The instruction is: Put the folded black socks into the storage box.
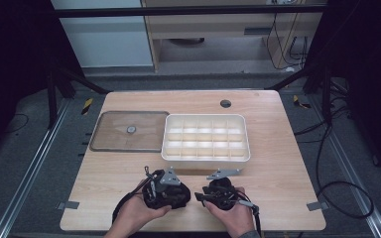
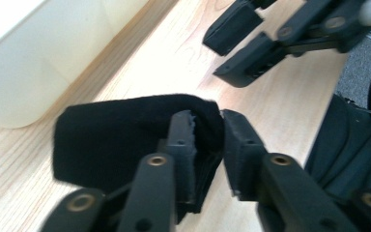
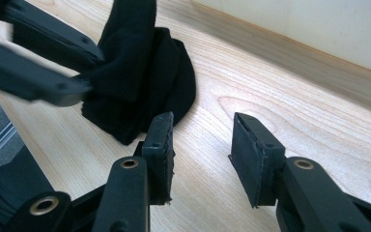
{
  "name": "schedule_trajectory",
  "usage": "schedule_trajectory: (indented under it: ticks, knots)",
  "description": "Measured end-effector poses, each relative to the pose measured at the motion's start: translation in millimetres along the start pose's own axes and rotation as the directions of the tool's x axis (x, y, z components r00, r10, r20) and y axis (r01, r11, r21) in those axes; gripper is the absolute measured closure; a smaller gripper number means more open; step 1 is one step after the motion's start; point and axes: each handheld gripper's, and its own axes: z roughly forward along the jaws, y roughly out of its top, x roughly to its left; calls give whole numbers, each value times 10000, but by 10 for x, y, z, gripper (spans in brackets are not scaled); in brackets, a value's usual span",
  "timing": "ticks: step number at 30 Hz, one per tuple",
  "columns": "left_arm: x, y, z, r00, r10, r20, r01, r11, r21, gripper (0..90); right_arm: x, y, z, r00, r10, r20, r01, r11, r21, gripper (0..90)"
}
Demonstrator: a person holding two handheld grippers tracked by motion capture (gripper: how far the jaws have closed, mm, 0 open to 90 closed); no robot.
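Pinching a folded black sock (image 2: 125, 140) on the table (image 1: 278, 173) before the divided box (image 1: 206, 138), the left gripper (image 2: 207, 145) held it; the right gripper (image 3: 200, 154) stood released nearby. Next seemed lifting it into a compartment.

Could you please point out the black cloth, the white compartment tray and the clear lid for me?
black cloth (image 2: 121, 140), left gripper view, on its folded upper face.
white compartment tray (image 1: 206, 157), high view, on its near wall.
clear lid (image 1: 110, 134), high view, on its flat panel.
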Motion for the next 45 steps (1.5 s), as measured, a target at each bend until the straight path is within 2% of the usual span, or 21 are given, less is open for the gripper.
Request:
schedule_trajectory:
  ticks: [5, 9, 10, 16, 24, 28, 32, 35, 37, 38, 41, 43, 45]
  knots:
    - [106, -30, 207, 9992, -394, 72, 392, 9991, 146, 843, -12, -5, -13, 10000, 70, 32, -70, 10000, -41, 611]
    - [145, -52, 284, 9973, -696, 248, 698, 9975, -68, 855, -20, 19, -47, 9998, 168, 50, -167, 9995, -261, 636]
    - [146, -52, 292, 9970, -725, 265, 727, 9973, -79, 856, -23, 33, -51, 9999, 45, 99, -41, 9994, -356, 647]
    - [176, -40, 350, 9935, -1001, 540, 1001, 9950, 33, 861, -15, 87, -84, 9999, -21, 128, 27, 9987, -506, 676]
    - [86, -67, 344, 9945, -768, 711, 751, 9969, 251, 871, -13, 161, -21, 10000, 9, -43, -11, 9984, -573, 695]
    - [75, -120, 305, 9941, -743, 792, 722, 9970, 285, 875, 57, 216, 41, 9995, -219, -247, 205, 9982, -556, 722]
    - [76, -181, 263, 9925, -774, 946, 743, 9966, 356, 879, 70, 215, 49, 9996, -241, -147, 233, 9984, -515, 762]
    - [35, -227, 223, 9919, -550, 1141, 481, 9969, 624, 881, 48, 192, 23, 9998, -183, -93, 179, 9986, -493, 773]
    - [3, -270, 210, 9881, -463, 1466, 355, 9965, 751, 883, 27, 176, 2, 9999, -141, -50, 138, 9988, -475, 774]
    - [-7, -284, 212, 9882, -439, 1467, 322, 9962, 814, 884, 18, 168, -11, 9999, -125, -40, 122, 9987, -487, 774]
    - [-53, -324, 242, 9770, -562, 2058, 423, 9965, 715, 884, 10, 159, -24, 9999, -156, 4, 156, 9984, -541, 772]
    - [-82, -313, 245, 9826, -432, 1805, 312, 9971, 690, 882, 9, 157, -30, 9998, -185, -19, 184, 9983, -545, 764]
    - [-96, -291, 222, 9852, -408, 1668, 319, 9979, 556, 881, 12, 157, -38, 9999, -136, -7, 136, 9984, -550, 758]
